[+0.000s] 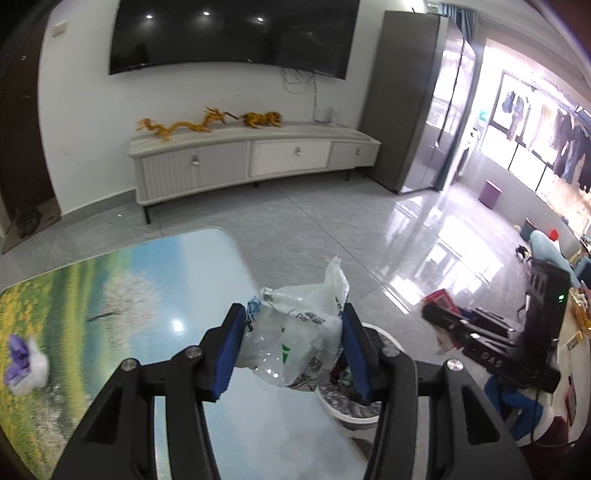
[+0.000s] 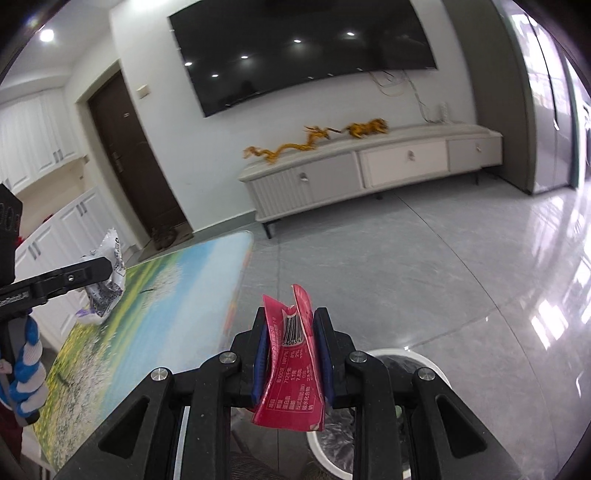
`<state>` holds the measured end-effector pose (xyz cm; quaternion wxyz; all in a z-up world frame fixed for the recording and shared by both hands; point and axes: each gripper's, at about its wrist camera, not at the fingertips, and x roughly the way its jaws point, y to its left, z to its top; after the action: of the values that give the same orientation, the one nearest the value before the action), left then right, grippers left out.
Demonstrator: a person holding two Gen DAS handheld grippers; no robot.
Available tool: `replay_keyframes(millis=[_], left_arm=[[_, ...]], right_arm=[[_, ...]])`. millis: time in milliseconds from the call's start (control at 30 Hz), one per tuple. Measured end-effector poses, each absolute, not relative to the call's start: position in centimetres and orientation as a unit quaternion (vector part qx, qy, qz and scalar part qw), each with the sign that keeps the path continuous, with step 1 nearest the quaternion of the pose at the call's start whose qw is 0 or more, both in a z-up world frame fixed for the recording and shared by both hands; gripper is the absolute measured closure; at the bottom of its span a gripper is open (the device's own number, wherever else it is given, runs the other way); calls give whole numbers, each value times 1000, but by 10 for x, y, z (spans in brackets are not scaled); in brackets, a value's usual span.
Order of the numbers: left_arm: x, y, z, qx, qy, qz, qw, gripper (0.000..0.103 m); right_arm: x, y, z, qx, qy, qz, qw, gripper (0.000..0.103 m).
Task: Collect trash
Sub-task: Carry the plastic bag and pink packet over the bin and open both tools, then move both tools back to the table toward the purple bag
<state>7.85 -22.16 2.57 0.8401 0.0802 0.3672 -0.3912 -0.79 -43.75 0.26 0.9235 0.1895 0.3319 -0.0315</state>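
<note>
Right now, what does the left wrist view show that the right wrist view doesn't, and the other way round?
Only the left wrist view shows the left gripper head-on, clamping a crumpled clear plastic bag, plus a purple and white wad on the table and a sunlit window area hung with clothes.

Only the right wrist view shows the right gripper clamping a red snack wrapper, a dark door and a gloved hand.

Both show the scenic-print table, the white trash bin, the TV and the TV cabinet.

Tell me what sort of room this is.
Most likely a home living room: a large wall-mounted TV above a low white media cabinet, a glossy tiled floor, and a picture-topped table.
</note>
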Motion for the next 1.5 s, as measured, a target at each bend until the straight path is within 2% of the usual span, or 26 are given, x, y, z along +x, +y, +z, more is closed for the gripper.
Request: replay_keyframes(millis=[400, 600, 633, 700, 767, 833, 1067, 1500], left_arm=[[65, -332, -37, 103, 433, -418, 792, 53], [64, -357, -68, 93, 466, -420, 773, 47], [65, -360, -73, 90, 472, -420, 769, 44], [67, -366, -81, 85, 483, -422, 762, 43], [66, -371, -88, 84, 492, -425, 755, 42], [64, -375, -92, 88, 495, -427, 752, 38], [65, -372, -90, 86, 497, -422, 753, 37], [60, -323, -57, 76, 452, -387, 800, 37]], right_arm=[[-26, -498, -73, 251, 390, -90, 881, 80], [-25, -510, -105, 261, 418, -109, 863, 76], [-24, -510, -109, 258, 424, -117, 860, 74], [-21, -513, -118, 259, 434, -126, 854, 62], [-22, -518, -126, 264, 440, -133, 848, 55], [-23, -521, -131, 265, 444, -139, 844, 52], [-29, -531, -130, 271, 441, -166, 839, 51], [-34, -520, -72, 259, 395, -195, 859, 45]])
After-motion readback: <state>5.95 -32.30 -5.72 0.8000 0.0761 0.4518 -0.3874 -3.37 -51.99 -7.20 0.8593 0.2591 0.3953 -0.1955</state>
